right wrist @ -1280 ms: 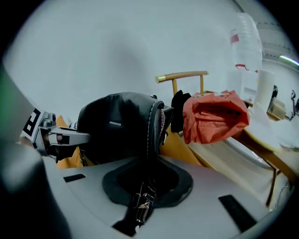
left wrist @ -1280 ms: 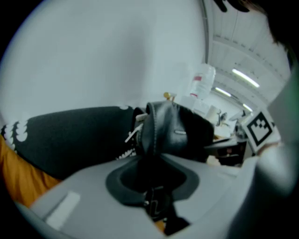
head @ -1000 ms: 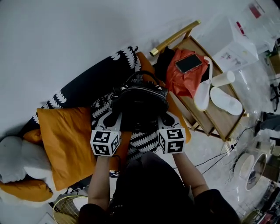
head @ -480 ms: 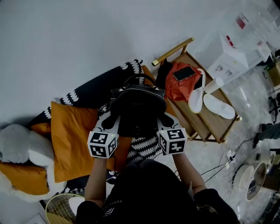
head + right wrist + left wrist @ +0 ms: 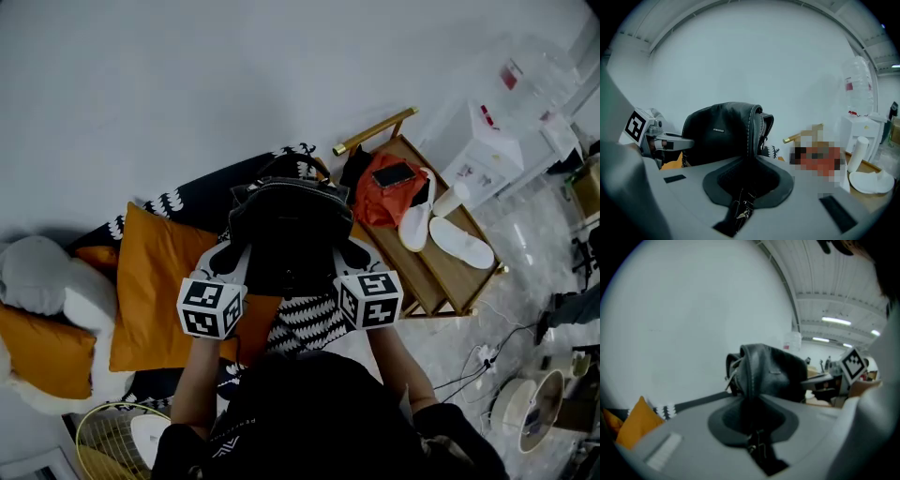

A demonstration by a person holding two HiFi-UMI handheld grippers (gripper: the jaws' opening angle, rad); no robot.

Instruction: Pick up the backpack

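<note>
Bedding [image 5: 155,281] half-hidden: backpack [image 5: 286,225] in left tongs [image 5: 232,258], right tongs [image 5: 349,255].

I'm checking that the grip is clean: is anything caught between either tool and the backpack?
Nothing visible. The left tool and the right tool are each shut directly on a side edge of the backpack. The orange pillow and the patterned blanket lie outside both grips.
</note>
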